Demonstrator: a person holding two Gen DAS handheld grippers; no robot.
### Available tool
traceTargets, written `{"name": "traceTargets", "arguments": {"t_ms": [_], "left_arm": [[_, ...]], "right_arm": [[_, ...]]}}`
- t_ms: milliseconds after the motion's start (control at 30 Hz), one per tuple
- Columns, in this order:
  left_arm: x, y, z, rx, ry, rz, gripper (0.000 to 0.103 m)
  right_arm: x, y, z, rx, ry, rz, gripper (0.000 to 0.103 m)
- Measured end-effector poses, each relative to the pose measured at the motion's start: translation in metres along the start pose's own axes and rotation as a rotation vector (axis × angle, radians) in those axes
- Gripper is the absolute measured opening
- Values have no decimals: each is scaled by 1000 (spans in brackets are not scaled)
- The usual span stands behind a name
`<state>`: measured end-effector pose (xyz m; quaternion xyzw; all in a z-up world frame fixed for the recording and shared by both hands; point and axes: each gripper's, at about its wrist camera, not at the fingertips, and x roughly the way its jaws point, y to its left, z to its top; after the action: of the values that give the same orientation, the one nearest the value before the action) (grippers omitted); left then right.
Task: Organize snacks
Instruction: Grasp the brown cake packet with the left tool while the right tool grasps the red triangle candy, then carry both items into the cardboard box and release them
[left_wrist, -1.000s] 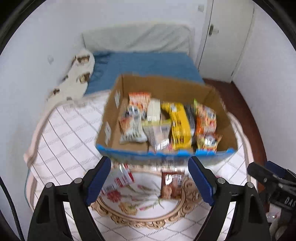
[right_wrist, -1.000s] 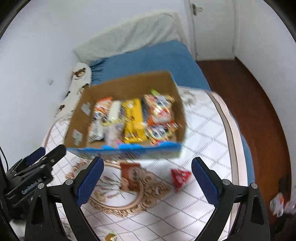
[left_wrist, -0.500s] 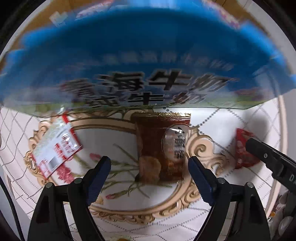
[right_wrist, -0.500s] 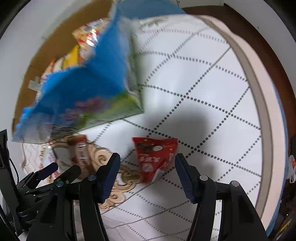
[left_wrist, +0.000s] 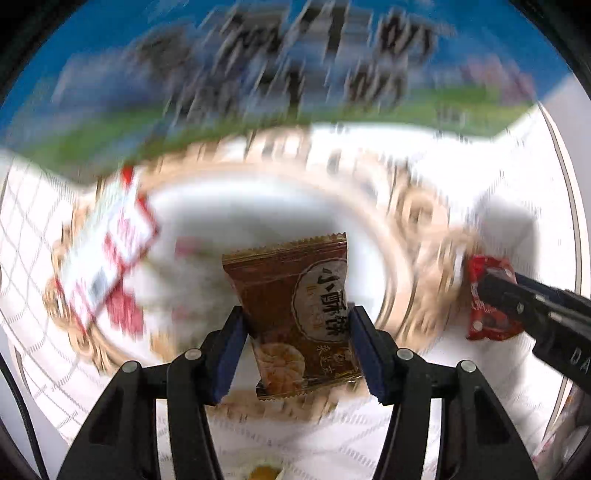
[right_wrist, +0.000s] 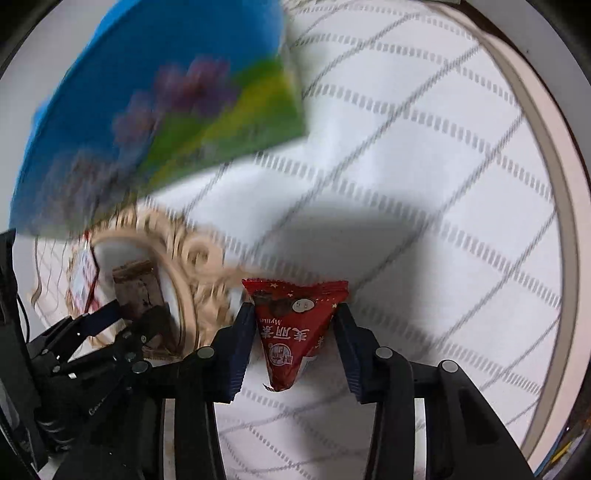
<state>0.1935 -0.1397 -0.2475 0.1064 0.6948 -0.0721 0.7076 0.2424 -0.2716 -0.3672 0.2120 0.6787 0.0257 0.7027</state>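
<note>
My left gripper (left_wrist: 295, 334) is shut on a brown biscuit packet (left_wrist: 295, 295), its blue pads pressing both side edges. My right gripper (right_wrist: 293, 336) is shut on a red triangular snack packet (right_wrist: 291, 325); that packet also shows at the right of the left wrist view (left_wrist: 487, 295). The brown packet shows at the left of the right wrist view (right_wrist: 138, 288). The blue and green snack box (left_wrist: 258, 74) stands just beyond both grippers, also in the right wrist view (right_wrist: 166, 110). Its contents are hidden.
A red and white snack packet (left_wrist: 107, 240) lies on the tablecloth (right_wrist: 424, 184) to the left of the brown packet. The round table's rim (right_wrist: 554, 184) curves along the right. The background is motion-blurred.
Both grippers have dropped from above the box down to the table in front of it. Each has closed from wide open onto its packet.
</note>
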Motion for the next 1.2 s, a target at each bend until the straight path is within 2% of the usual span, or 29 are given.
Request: {"name": "traceTargets", "arguments": {"t_ms": [100, 233, 500, 533, 567, 667, 800, 900, 1033, 1200], "left_arm": [[9, 10, -29, -10, 43, -31, 54], [28, 16, -37, -32, 97, -77, 60], [32, 10, -31, -28, 102, -86, 62], [31, 7, -33, -28, 96, -82, 60], [33, 11, -36, -28, 90, -77, 53], [21, 12, -42, -20, 69, -67, 52], [-3, 8, -47, -6, 28, -63, 52], [-35, 9, -43, -19, -20, -95, 52], [-83, 18, -28, -41, -100, -146, 52], [-157, 33, 7, -57, -231, -204, 52]], "right_arm": [[10, 8, -27, -2, 35, 19, 46], [26, 18, -51, -9, 66, 18, 46], [31, 14, -58, 29, 85, 20, 50], [33, 13, -57, 26, 87, 17, 50], [32, 15, -50, 20, 90, 13, 50], [33, 25, -54, -15, 71, -13, 47], [29, 38, -61, -40, 50, -5, 44], [16, 46, -60, -46, 28, 30, 41], [-19, 63, -51, -65, -26, 101, 40], [-86, 87, -24, -105, -143, 195, 40]]}}
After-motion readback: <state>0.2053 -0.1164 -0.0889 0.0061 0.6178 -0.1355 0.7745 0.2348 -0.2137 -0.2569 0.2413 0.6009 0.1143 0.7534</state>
